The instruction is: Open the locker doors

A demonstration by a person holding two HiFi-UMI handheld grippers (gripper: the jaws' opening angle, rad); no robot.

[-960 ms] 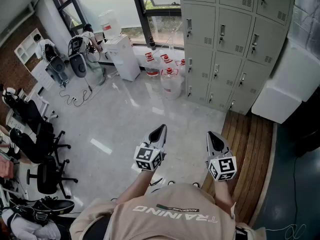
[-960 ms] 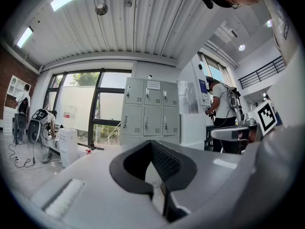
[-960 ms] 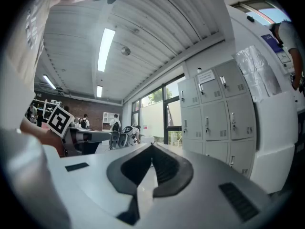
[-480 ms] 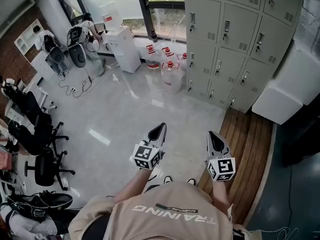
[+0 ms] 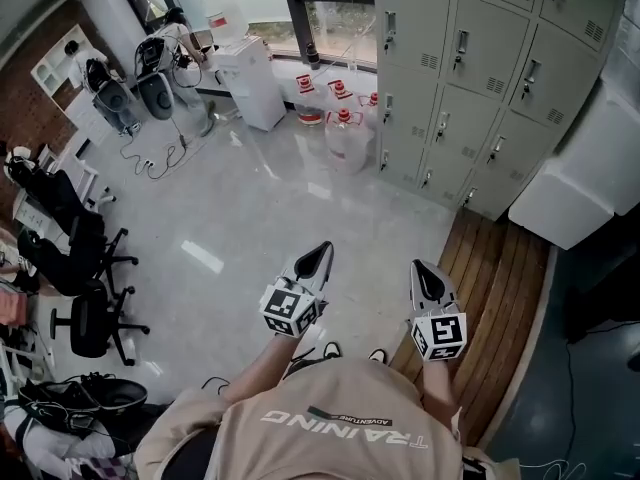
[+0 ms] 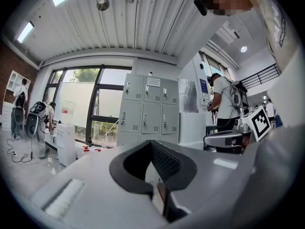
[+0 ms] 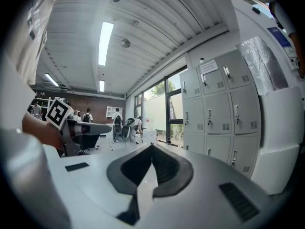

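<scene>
Trouble looms if left gripper (image 5: 320, 256) and right gripper (image 5: 421, 272), both pinched together and empty, meet the locker latches (image 5: 441, 125) without parting.

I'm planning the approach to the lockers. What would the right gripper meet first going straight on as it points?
Nothing nearby: the right gripper, jaws shut, has a free way ahead. Its line seems to end at the window just beside the lockers, though depth is unclear.

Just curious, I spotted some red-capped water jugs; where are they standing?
In the head view, upper middle: the water jugs stand on the floor, between the white dispenser at left and the lockers at right.
</scene>
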